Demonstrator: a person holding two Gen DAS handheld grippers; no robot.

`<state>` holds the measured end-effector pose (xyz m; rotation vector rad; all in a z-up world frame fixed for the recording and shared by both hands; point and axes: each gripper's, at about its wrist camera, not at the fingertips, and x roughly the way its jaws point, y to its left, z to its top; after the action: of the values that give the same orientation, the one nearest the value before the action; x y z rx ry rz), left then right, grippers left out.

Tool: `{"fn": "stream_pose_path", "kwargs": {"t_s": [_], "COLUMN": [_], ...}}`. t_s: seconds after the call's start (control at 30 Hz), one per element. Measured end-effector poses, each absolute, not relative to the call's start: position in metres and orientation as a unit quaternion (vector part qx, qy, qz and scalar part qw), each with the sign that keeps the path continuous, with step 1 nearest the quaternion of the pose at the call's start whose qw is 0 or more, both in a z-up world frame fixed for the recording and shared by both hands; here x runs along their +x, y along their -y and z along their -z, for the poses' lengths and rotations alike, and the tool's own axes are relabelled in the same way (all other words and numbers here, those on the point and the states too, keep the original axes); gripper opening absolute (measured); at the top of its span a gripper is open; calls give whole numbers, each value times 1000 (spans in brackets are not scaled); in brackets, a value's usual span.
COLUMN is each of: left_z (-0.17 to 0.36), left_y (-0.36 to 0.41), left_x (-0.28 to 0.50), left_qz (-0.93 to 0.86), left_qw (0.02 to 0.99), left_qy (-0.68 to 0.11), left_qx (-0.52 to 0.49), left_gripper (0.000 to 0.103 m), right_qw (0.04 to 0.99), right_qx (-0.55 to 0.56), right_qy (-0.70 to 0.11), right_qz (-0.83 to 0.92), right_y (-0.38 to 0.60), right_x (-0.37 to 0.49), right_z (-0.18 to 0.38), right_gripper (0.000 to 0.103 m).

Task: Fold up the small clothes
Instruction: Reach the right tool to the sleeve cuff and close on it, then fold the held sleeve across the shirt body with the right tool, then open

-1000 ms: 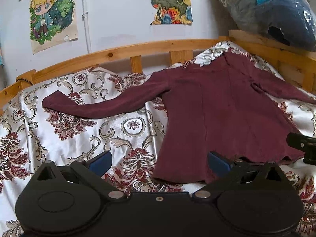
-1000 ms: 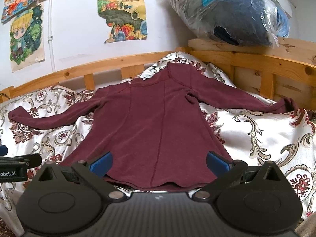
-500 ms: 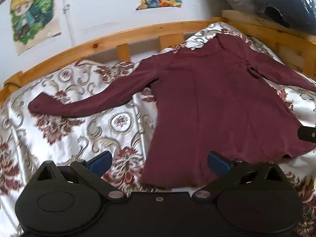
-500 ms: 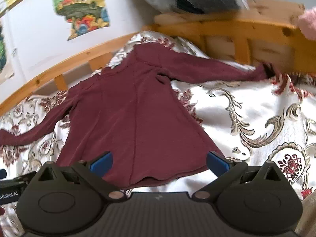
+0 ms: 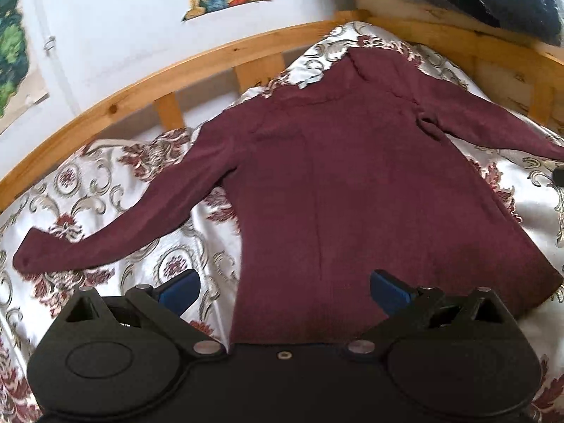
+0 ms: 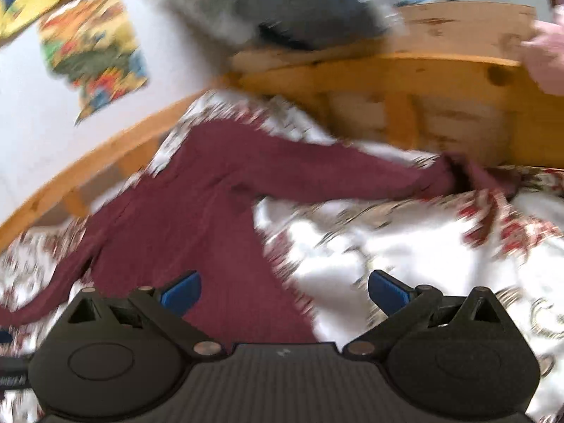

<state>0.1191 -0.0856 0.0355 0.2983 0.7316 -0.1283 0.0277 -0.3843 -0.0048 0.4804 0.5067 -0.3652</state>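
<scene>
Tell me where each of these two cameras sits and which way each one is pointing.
Left wrist: on the left tongs, looking along their open blue-tipped fingers over the hem of the dark red long-sleeved top toward the curved wooden bed rail.
Right wrist: on the right tongs, also open, blurred, angled toward the top's outstretched sleeve and the wooden headboard.
Both show the top on the white floral bedspread.

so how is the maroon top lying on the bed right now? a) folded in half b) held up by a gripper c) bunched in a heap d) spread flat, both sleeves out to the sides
d: the maroon long-sleeved top lies flat on the floral bedspread, sleeves stretched out either side, with both grippers open and empty.
</scene>
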Motion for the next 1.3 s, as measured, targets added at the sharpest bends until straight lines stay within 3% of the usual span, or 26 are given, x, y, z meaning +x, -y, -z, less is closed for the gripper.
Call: {"fn": "stream_pose_path", "kwargs": {"t_s": [0.2,0.33,0.73,0.83,1.0,1.07,1.13,1.3], "left_z": [-29,-16,11,12,14,16,16,17], "left_y": [104,114,121,115,106,103,101,99], "left_x": [130,143,172,177,180,179,179,179], "left_qz": [81,96,131,126,114,111,109,105], "left_qw": [921,920,912,912,912,912,912,913], "left_qy": [-351,-361,-378,-380,-385,-386,-387,-386], "left_qx": [148,117,96,85,79,79,80,79], "left_gripper": [102,102,102,102,102,102,102,102], "right_qw": [908,882,821,801,772,765,766,776], "right_qx": [242,309,371,381,400,406,402,384], "right_qy": [-184,-146,-132,-141,-147,-148,-149,-136], "right_qz": [287,325,415,440,472,478,479,482], "right_y": [439,480,534,541,551,554,555,550], "right_x": [8,-6,7,14,22,24,26,25], "right_z": [5,13,33,41,51,55,57,56], "right_gripper": [103,103,91,75,57,45,25,7]}}
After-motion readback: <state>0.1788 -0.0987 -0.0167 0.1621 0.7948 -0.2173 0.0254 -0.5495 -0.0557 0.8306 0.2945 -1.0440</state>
